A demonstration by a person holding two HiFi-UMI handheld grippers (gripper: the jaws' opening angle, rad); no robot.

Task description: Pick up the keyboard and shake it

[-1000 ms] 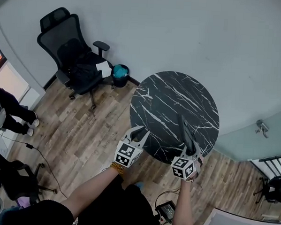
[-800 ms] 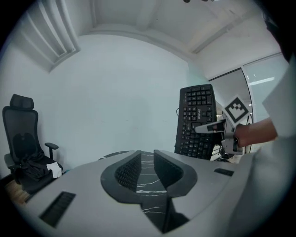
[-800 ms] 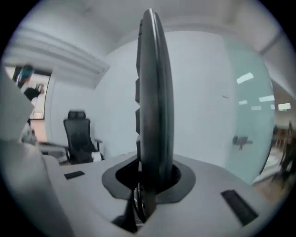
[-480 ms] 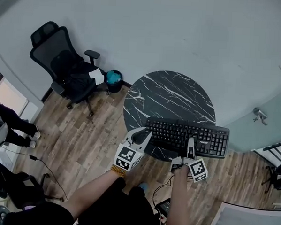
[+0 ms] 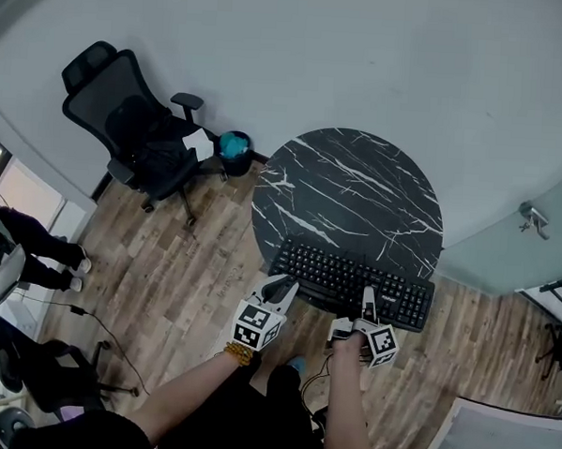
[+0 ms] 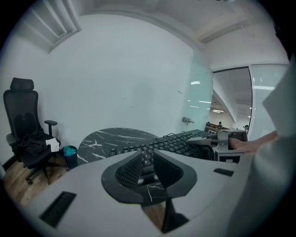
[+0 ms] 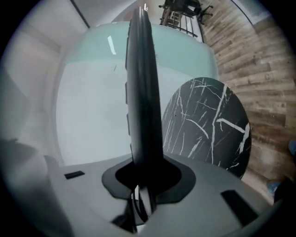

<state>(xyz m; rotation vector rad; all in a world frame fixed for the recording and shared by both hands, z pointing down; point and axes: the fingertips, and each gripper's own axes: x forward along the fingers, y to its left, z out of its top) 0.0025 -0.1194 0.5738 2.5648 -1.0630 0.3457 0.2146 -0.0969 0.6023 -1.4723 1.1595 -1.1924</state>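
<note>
Since the right hand-held gripper (image 5: pixel 366 300) is clamped on the keyboard (image 5: pixel 349 277) at its 6 o'clock edge, right of the middle, all the weight hangs from one narrow pinch. In the right gripper view the board runs edge-on straight up from between the jaws. A long board held this way will likely twist, so I would keep the squeeze firm and shake in short strokes, not wide swings. At the keyboard's 8 o'clock corner the left hand-held gripper (image 5: pixel 279 288) is released, its jaws apart and pressing on nothing, with the end keys showing just beyond its tips. Closing it on that corner first would steady the shake. The keyboard hangs over the 6 o'clock rim of the round marble table (image 5: pixel 358 181), partly past it, so lifting clear first should avoid a knock.
</note>
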